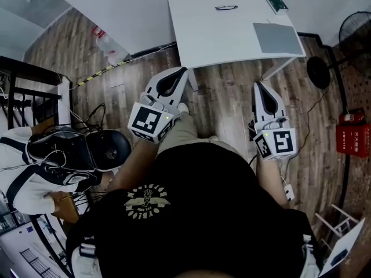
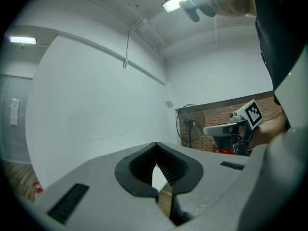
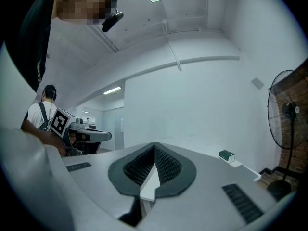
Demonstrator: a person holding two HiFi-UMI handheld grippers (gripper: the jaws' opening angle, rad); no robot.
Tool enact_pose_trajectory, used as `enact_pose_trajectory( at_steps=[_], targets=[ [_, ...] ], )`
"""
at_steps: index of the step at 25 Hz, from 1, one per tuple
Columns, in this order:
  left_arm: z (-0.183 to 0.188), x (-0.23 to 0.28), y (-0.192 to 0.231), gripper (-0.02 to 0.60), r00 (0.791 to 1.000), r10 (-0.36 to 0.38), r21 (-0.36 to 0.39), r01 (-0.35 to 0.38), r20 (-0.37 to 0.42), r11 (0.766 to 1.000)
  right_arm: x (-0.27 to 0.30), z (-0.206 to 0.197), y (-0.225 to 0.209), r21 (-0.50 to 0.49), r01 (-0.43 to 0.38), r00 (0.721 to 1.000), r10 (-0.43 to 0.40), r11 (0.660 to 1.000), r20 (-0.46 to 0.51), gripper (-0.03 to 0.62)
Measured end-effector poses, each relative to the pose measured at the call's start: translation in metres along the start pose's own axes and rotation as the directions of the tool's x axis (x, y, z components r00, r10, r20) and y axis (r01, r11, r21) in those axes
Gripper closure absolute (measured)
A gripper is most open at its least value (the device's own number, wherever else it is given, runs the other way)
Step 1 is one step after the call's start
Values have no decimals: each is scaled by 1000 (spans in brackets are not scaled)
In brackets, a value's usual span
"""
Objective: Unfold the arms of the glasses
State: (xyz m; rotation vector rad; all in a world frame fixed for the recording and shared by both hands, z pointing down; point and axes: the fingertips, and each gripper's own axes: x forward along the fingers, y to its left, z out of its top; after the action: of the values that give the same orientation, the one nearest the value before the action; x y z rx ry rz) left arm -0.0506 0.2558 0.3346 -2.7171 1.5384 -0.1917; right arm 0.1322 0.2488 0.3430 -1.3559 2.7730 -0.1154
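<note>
White table [image 1: 214,39] stands ahead of the person, and the glasses [image 1: 226,7] lie near its far edge, long axis crosswise, well beyond and roughly midway between the left gripper [image 1: 182,74] and right gripper [image 1: 259,88], both closed on nothing.

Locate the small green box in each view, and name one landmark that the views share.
Head view: the green box lies near the top, right of centre, at the far right corner of the white table.
Left gripper view: not in it.
Right gripper view: low, right of centre.
Shared landmark: the standing fan.
</note>
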Motion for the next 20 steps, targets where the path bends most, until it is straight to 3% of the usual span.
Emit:
enact_pose_trajectory(
  at_steps=[13,20],
  targets=[
    [-12,28,-18,575,989,-146,-44,146,13,988,-7,-8,-7,-7,92,995,-92,996,-38,595],
    [-10,36,5,575,987,-163,-42,163,4,986,19,-5,-5,0,99,995,-99,995,-34,595]
  ],
)
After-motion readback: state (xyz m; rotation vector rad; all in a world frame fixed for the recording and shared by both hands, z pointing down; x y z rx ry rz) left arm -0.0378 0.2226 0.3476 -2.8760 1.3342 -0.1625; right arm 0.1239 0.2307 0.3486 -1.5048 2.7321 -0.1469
